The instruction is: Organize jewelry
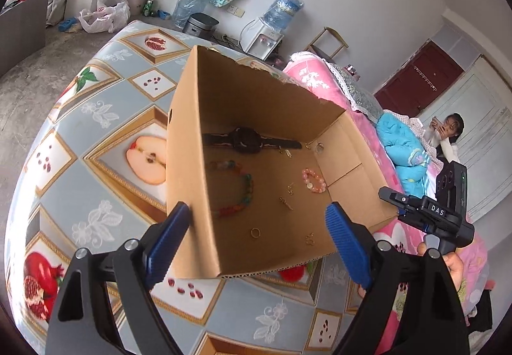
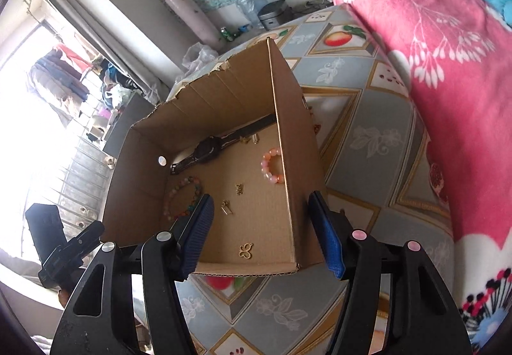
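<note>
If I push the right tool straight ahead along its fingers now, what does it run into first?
Probably the cardboard box: the right tool stands open, astride the box's near right wall, so that wall's edge comes first. Just beyond lie a gold butterfly charm and the box floor. Depth is uncertain.

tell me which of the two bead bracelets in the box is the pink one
The small bracelet against the box's side wall, all pink and peach beads. The larger bracelet, nearer the opposite wall, mixes red, green, blue and orange beads.

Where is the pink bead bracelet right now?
The pink bead bracelet lies on the floor of the cardboard box, by its right wall in both views, just in front of the black watch.
</note>
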